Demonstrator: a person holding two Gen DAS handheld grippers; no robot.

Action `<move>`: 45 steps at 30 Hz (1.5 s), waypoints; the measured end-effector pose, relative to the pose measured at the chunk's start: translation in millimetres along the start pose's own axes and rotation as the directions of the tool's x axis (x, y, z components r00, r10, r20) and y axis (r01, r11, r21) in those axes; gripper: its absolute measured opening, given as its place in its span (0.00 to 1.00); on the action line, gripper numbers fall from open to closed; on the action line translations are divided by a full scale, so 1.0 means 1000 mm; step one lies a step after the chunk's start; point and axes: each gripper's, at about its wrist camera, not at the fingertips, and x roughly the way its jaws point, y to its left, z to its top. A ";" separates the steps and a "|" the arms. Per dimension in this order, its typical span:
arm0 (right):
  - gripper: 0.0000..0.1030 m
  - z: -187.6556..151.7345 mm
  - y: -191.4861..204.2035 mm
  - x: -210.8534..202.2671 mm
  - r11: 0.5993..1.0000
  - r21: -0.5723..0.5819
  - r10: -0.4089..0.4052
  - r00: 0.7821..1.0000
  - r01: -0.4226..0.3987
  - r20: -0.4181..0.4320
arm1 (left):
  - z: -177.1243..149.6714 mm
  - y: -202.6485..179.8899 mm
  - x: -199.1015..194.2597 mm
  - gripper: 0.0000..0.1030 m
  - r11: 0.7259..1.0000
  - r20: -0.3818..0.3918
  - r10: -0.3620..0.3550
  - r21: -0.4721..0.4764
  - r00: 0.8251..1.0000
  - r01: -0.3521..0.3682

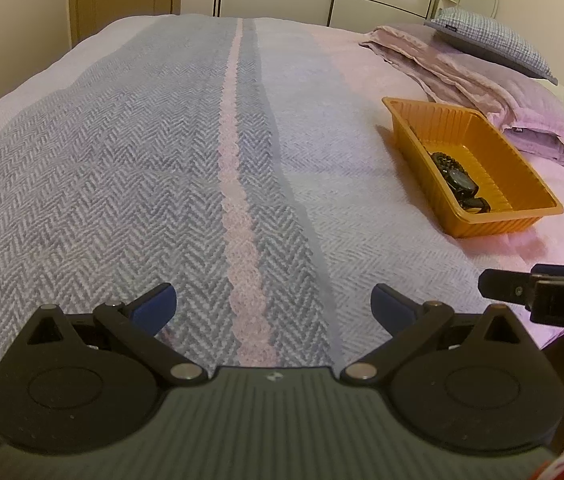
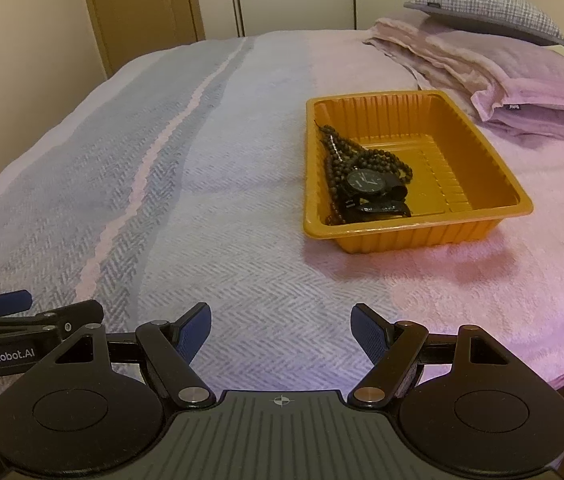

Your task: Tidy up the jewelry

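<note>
An orange plastic tray (image 2: 478,216) sits on the bed; it also shows in the left wrist view (image 1: 498,224) at the right. Inside lie a dark bead necklace (image 2: 356,156), a black wristwatch (image 2: 366,182) and another dark band (image 2: 382,210), all at the tray's left side; the same pieces show in the left wrist view (image 1: 458,180). My left gripper (image 1: 273,306) is open and empty over the striped bedspread. My right gripper (image 2: 279,330) is open and empty, well short of the tray.
The striped herringbone bedspread (image 1: 161,160) covers the bed. Folded purple bedding (image 2: 522,80) and a checked pillow (image 2: 490,12) lie behind the tray. A door (image 2: 141,4) and wardrobe stand beyond. The right gripper's side shows at the left view's right edge (image 1: 542,296).
</note>
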 end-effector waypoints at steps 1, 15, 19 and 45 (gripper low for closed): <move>0.74 0.000 0.000 0.000 1.000 0.000 -0.001 1.000 0.001 0.001 | 0.000 0.000 0.000 1.00 1.000 0.001 0.000 0.000 1.000 0.000; 0.74 0.000 0.000 -0.002 1.000 -0.004 -0.006 1.000 0.006 0.004 | 0.001 -0.001 0.000 1.00 1.000 0.002 -0.005 0.002 1.000 0.005; 0.74 0.000 0.000 -0.003 1.000 -0.008 -0.007 1.000 0.007 0.006 | 0.001 -0.001 -0.001 1.00 1.000 0.003 -0.006 0.004 1.000 0.006; 0.74 0.000 0.001 -0.004 1.000 -0.019 -0.003 1.000 0.003 0.012 | 0.003 -0.002 -0.003 1.00 1.000 0.008 -0.007 0.012 1.000 0.007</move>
